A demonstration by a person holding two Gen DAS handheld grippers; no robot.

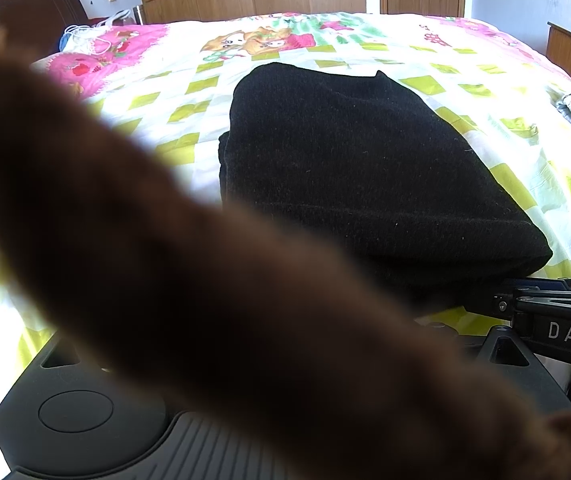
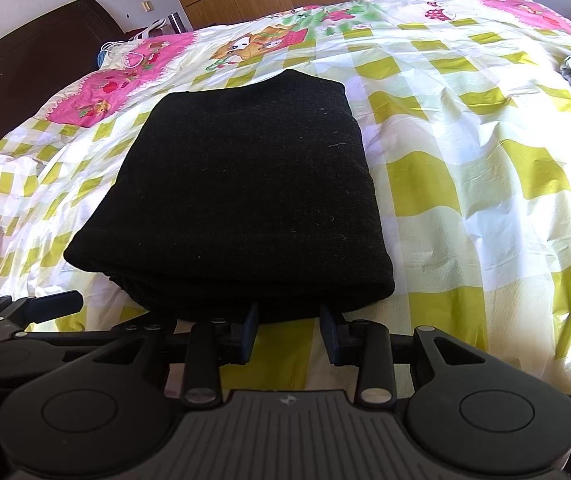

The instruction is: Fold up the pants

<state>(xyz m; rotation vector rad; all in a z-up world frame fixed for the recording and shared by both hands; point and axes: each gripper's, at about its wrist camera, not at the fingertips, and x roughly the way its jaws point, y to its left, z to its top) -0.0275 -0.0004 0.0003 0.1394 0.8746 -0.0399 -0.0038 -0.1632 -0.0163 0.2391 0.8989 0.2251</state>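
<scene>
We judge the folding all but done: the black woollen pants (image 2: 241,204) lie as a squared, stacked bundle on the yellow-checked bed cover (image 2: 485,184), so the next move calls only for a last smoothing or drawing back. Our right hand-held gripper (image 2: 289,330) sits released and empty just before the bundle's near edge. Our left hand-held gripper (image 2: 25,312) lies off the bundle's near-left corner, and whether it is clenched we cannot tell, since a blurred brown sleeve (image 1: 205,280) hides its fingers.

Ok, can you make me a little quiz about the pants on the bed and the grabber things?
1. True or false: the pants lie folded on the bed cover.
2. The right gripper has its jaws: A) shut on the pants, B) open at the pants' near edge, C) out of view.
3. What colour are the pants?
Key: 1 true; 2 B; 3 black.
</scene>
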